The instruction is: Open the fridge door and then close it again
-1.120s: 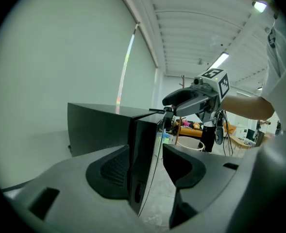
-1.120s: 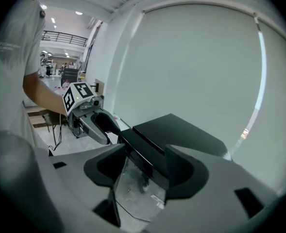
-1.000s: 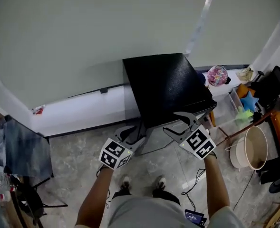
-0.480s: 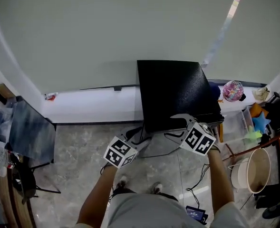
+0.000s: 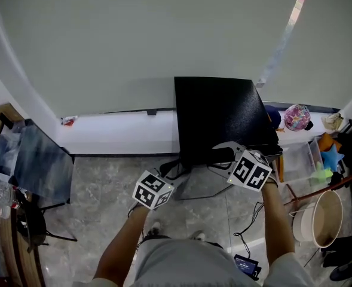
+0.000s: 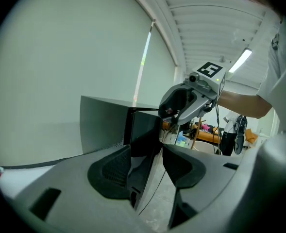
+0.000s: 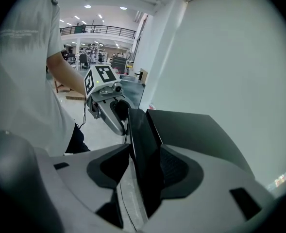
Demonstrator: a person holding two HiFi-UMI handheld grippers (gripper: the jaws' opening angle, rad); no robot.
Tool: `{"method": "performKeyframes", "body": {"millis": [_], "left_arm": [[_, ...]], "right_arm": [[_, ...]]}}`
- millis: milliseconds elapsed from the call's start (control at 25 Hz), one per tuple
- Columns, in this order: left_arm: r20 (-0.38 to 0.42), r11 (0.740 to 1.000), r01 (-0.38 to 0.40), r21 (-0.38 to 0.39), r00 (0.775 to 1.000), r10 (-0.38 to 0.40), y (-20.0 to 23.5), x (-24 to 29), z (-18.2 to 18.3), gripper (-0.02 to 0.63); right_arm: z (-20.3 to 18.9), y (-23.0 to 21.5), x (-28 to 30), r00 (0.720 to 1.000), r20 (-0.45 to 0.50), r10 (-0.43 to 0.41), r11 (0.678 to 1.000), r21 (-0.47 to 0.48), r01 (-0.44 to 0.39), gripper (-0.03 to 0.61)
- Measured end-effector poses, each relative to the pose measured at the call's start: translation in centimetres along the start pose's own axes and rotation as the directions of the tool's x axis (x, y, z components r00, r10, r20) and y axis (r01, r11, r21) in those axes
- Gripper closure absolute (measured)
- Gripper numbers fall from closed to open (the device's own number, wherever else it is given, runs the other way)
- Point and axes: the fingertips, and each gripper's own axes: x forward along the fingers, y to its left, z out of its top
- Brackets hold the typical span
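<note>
Head view: the black fridge [image 5: 217,115] stands on the floor [image 5: 98,178] against the wall [image 5: 134,40]. The left claw [image 5: 174,172] and right claw [image 5: 214,156] meet at its front edge.

Left gripper view: the jaws have just narrowed and loosely straddle the fridge door [image 6: 143,127].

Right gripper view: the jaws have just closed onto that door's edge, apparently to pull it.
</note>
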Motion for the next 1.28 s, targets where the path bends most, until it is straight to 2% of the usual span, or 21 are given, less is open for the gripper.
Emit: {"method": "performKeyframes", "body": {"millis": [360, 600, 800, 1040, 1160, 1280], "left_arm": [[-0.012, 0.999, -0.047, -0.009, 0.999, 0.047, -0.3, 0.1, -0.1, 0.423], [-0.04, 0.998, -0.069, -0.001, 0.997, 0.069, -0.5, -0.1, -0.2, 0.426], [-0.016, 0.991, -0.131, -0.014, 0.991, 0.131, -0.7, 0.0, -0.2, 0.428], [-0.013, 0.993, -0.115, 0.009, 0.993, 0.115, -2.8, -1.4, -1.1, 0.439], [-0.009, 0.989, -0.146, -0.004, 0.989, 0.146, -3.8, -2.0, -1.5, 0.439], [-0.028, 0.986, -0.168, -0.014, 0.985, 0.167, -4.7, -2.2, -1.9, 0.439]], "right_arm": [[-0.2, 0.2, -0.2, 1.0, 0.013, 0.02, 1.0, -0.005, -0.02, 0.39], [0.0, 0.5, -0.2, 1.0, 0.017, 0.017, 0.999, -0.048, -0.016, 0.391], [-0.1, 0.5, -0.3, 1.0, 0.021, 0.014, 0.998, -0.064, -0.013, 0.393], [-0.1, 2.5, -1.3, 0.997, 0.03, 0.075, 0.994, -0.082, -0.073, 0.393], [0.0, 3.4, -1.5, 0.996, 0.052, 0.074, 0.99, -0.128, -0.066, 0.388], [-0.3, 4.2, -1.9, 0.994, 0.056, 0.094, 0.987, -0.134, -0.086, 0.388]]}}
